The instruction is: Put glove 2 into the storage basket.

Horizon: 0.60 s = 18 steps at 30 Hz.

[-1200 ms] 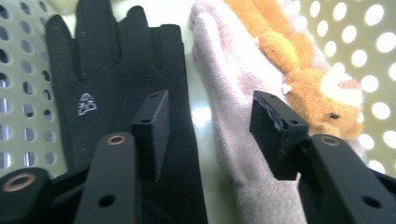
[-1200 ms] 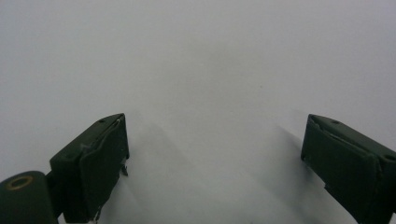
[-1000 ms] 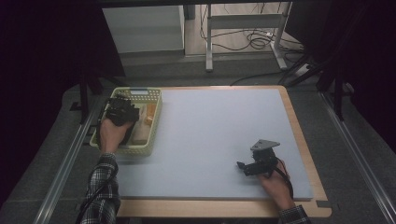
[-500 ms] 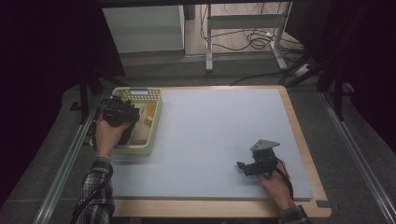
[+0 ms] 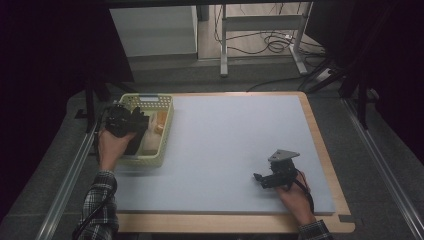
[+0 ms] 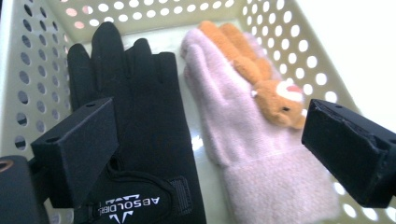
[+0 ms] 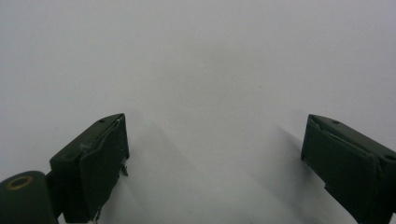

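— What is lying under the hands?

— A pale blue mat (image 5: 235, 145) is covering a wood-edged table (image 5: 327, 150), with cables trailing on the floor beyond.

— And the basket?

— The perforated cream basket (image 6: 275, 42) is sitting at the mat's left edge, holding a black glove (image 6: 140, 126) beside a pink knit glove (image 6: 243, 135) bearing an orange plush animal (image 6: 261, 79).

— The grippers?

— The left gripper (image 6: 205, 140) is hanging over the gloves, jaws just opening wide, gripping nothing. The right gripper (image 7: 215, 158) is resting spread open over bare mat.
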Available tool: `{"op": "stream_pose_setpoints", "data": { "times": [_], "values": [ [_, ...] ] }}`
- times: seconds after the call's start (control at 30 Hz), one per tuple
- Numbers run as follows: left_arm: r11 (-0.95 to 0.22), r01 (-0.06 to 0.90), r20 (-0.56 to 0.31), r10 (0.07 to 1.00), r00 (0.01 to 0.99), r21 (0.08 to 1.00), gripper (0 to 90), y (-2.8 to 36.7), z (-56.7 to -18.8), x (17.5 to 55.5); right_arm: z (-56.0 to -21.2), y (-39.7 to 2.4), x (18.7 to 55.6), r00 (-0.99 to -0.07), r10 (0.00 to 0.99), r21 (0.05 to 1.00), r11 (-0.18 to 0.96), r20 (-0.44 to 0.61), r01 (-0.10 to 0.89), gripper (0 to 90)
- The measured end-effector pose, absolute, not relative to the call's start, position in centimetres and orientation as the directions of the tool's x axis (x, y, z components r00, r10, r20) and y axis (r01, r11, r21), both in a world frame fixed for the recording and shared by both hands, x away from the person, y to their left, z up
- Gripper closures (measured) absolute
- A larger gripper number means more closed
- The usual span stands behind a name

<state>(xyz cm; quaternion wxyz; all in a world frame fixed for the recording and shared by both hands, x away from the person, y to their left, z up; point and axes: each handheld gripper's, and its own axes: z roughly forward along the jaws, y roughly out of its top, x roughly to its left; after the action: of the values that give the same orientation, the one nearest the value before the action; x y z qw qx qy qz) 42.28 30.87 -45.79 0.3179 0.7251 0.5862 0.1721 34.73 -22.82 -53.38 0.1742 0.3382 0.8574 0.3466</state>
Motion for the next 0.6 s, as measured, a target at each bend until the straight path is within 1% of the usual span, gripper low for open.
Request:
{"op": "stream_pose_setpoints", "data": {
  "times": [0.23, 0.47, 0.6],
  "values": [
    [-0.141, 0.716, -0.126, 0.943, 0.307, 0.684, 2.7, 30.1, -45.2, 41.5, -53.4, -22.8, 34.7, -0.71, 0.701, 0.712, 0.531, -0.064, 0.46, 7.3],
    [-0.194, 0.706, -0.11, 0.926, 0.361, 0.681, 0.9, 29.0, -44.9, 41.0, -53.4, -22.8, 34.7, -0.711, 0.701, 0.712, 0.531, -0.064, 0.46, 7.3],
    [-0.201, 0.693, -0.121, 0.914, 0.386, 0.692, 0.7, 28.6, -44.6, 40.6, -53.4, -22.8, 34.7, -0.711, 0.701, 0.712, 0.531, -0.064, 0.46, 7.3]
  ]
}}
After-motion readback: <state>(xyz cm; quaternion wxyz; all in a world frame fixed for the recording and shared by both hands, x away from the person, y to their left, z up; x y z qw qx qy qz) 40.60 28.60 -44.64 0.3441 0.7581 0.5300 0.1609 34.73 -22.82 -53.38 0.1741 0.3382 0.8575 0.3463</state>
